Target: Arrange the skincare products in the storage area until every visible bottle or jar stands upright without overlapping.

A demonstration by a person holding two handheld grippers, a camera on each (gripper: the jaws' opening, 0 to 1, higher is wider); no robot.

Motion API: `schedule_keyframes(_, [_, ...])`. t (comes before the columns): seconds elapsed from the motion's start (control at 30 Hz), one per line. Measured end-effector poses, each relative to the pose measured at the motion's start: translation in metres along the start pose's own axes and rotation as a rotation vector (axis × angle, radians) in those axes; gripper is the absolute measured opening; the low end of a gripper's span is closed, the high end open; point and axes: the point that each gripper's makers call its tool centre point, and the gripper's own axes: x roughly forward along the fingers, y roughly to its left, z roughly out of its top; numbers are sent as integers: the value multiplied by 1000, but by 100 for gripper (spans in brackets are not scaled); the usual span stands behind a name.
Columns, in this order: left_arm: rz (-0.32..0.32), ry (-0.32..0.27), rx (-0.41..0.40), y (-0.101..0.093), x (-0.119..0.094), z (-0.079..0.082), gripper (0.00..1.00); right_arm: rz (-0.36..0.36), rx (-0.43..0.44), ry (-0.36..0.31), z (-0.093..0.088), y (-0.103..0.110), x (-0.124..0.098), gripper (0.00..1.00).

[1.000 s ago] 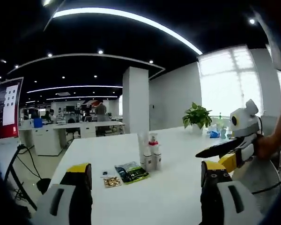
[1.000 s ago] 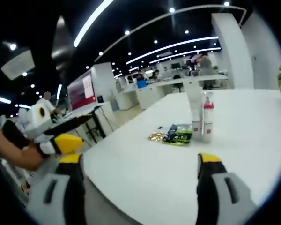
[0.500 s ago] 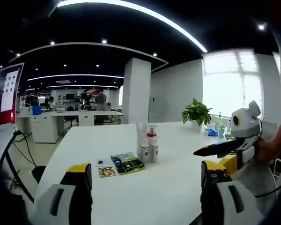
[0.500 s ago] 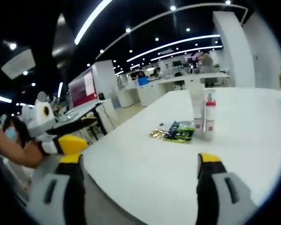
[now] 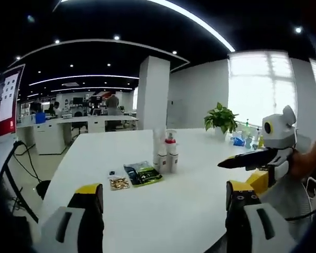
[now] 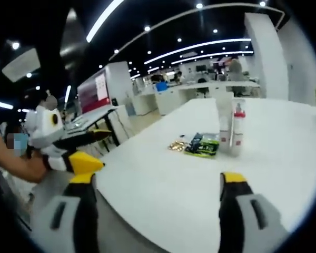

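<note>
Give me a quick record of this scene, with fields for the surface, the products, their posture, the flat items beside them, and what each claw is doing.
surface: white table
products: cluster of bottles, one with a red collar
posture: upright, standing close together
flat items: green sachet and small gold packet, lying beside the bottles
left claw: open, empty, short of the products
right claw: open, empty, short of the products
background: potted plant at the far table edge
</note>
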Motion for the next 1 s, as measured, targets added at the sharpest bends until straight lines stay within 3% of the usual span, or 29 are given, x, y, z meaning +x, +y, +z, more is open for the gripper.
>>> schedule_keyframes(0.2, [26,24,0,6,0,-3,100,-22,5,-16,3,-6,0,94])
schedule_keyframes(0.27, [24,-8,63,6,1,2,100,-28,-1,-12,3,-7,0,92])
schedule_keyframes(0.37, [57,37,28,14,0,-5,100,-44,-11,-21,5,-10,-2,91])
schedule_keyframes(0.53, [99,31,-5,25,-2,-3,100,-81,-11,-41,10,-18,-5,89])
schedule_keyframes(0.63, [97,16,27,23,-3,0,99,-116,-20,-54,14,-26,-9,87])
schedule_keyframes(0.8, [124,8,6,30,-5,2,97,-129,-17,-72,18,-29,-11,86])
schedule_keyframes(1.0, [130,7,38,31,-7,2,90,-142,-10,-78,19,-32,-12,85])
